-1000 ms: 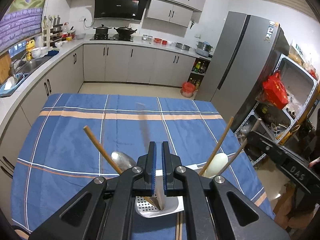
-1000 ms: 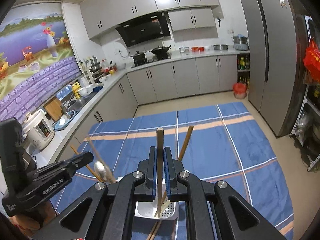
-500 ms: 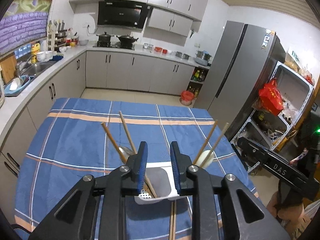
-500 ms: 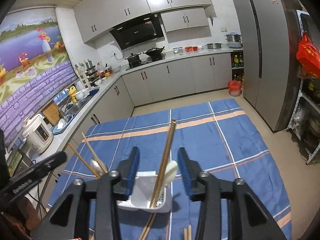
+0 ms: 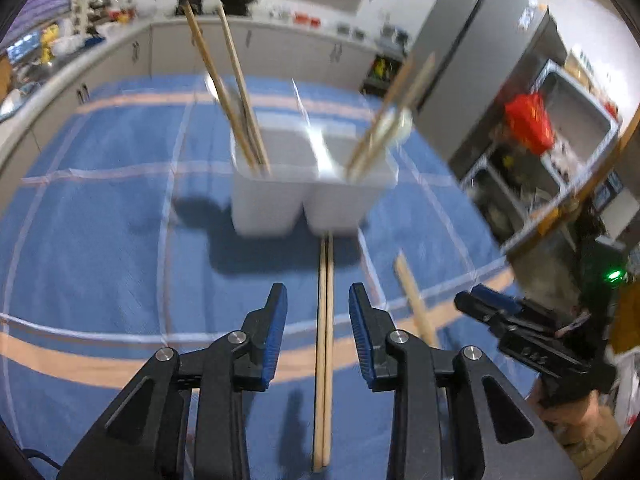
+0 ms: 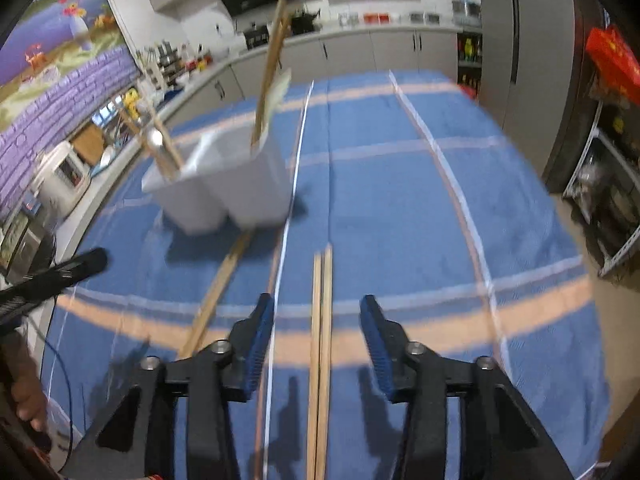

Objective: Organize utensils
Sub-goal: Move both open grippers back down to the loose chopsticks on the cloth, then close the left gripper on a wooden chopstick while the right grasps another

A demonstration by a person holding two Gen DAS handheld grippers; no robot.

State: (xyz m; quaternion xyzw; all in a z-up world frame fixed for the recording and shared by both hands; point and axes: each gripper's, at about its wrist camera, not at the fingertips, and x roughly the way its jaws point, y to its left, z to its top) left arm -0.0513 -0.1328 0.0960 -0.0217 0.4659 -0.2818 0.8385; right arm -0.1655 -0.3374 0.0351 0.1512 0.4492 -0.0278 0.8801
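A white two-compartment utensil holder (image 5: 308,196) stands on the blue checked tablecloth (image 5: 100,240), with wooden chopsticks (image 5: 236,92) and a metal spoon in its left part and chopsticks with a pale spoon (image 5: 394,124) in its right part. A pair of chopsticks (image 5: 325,320) lies flat between the jaws of my open left gripper (image 5: 318,304). In the right wrist view the holder (image 6: 224,184) is at left, and another pair of chopsticks (image 6: 322,320) lies between the jaws of my open right gripper (image 6: 318,312). Both grippers are empty, low over the cloth.
The right gripper (image 5: 520,332) shows at the right in the left wrist view, beside a loose chopstick (image 5: 414,300). The left pair (image 6: 216,296) lies diagonally in the right wrist view. Kitchen counters (image 6: 280,48) run behind; a fridge (image 5: 464,60) and shelves stand at right.
Both grippers released chopsticks into the holder, opened wide, pulled back and dropped low over the cloth, each now straddling a flat-lying pair of chopsticks.
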